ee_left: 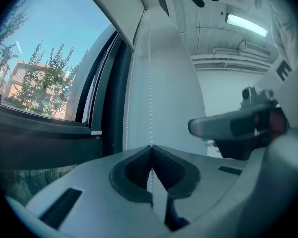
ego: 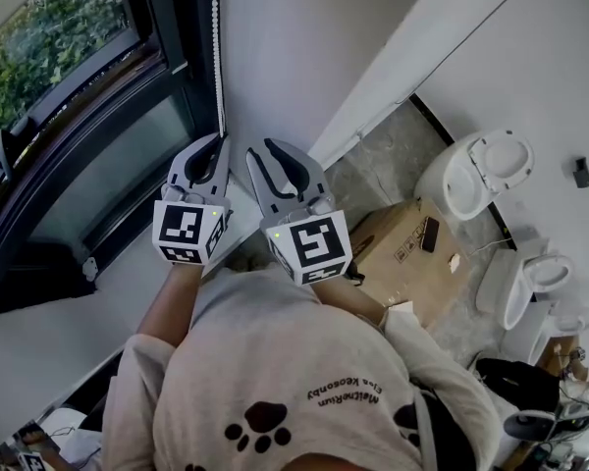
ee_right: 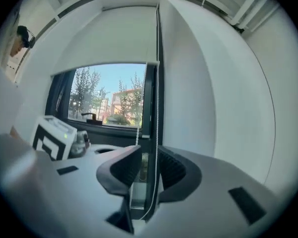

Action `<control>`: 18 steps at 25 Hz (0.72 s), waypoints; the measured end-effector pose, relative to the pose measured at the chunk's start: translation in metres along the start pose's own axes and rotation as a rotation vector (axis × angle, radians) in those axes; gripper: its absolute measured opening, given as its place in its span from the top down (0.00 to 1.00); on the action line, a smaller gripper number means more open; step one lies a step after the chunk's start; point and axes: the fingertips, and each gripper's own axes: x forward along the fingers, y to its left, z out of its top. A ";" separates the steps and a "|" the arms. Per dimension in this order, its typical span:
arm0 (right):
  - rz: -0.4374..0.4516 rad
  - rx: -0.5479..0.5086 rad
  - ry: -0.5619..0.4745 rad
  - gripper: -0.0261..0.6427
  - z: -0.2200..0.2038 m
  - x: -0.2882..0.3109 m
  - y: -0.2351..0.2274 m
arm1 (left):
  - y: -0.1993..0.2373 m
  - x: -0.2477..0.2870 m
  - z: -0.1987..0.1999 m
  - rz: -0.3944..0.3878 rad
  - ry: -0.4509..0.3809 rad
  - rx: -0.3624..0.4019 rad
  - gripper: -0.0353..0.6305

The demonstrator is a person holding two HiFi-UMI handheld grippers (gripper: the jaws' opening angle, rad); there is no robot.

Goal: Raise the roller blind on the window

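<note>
Your left tongs [ee_left: 150,148] are pressed together on the bead chain [ee_left: 150,83], pinching it right at the tips. Your right tongs [ee_right: 149,155] are spread, w/ the chain running through the gap untouched.

Likely trouble from here:
- The left pinch is only at the tips. A hard tug could let the beads slip through, and you'd lose the pull.
- If the right tongs close off-line they may get nothing, or catch the other strand [ee_left: 128,108], which I'd guess drives the blind [ee_right: 109,38] down, not up.
- Pulling at an angle, not straight along the chain, could jerk it or jam it at the top roller.

The blind is plain white fabric, flat, no creases seen. It covers approx. the top part of the window [ee_right: 109,100]. Its bottom edge hangs level, w/ trees, buildings and sky showing below.
</note>
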 end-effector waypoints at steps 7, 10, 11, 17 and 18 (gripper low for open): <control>0.039 0.000 -0.105 0.82 0.084 0.006 -0.003 | -0.001 0.001 0.000 -0.005 -0.005 0.005 0.93; 0.072 -0.009 -0.117 0.82 0.107 0.016 0.000 | -0.001 0.002 -0.001 -0.008 -0.004 0.003 0.93; 0.073 -0.013 -0.127 0.82 0.114 0.018 0.000 | -0.001 0.003 -0.001 -0.009 -0.004 0.002 0.93; 0.087 -0.029 -0.167 0.84 0.146 0.035 0.003 | -0.003 0.006 0.000 -0.016 -0.007 0.002 0.93; 0.091 -0.028 -0.169 0.84 0.149 0.038 0.003 | -0.003 0.006 0.000 -0.016 -0.007 0.002 0.93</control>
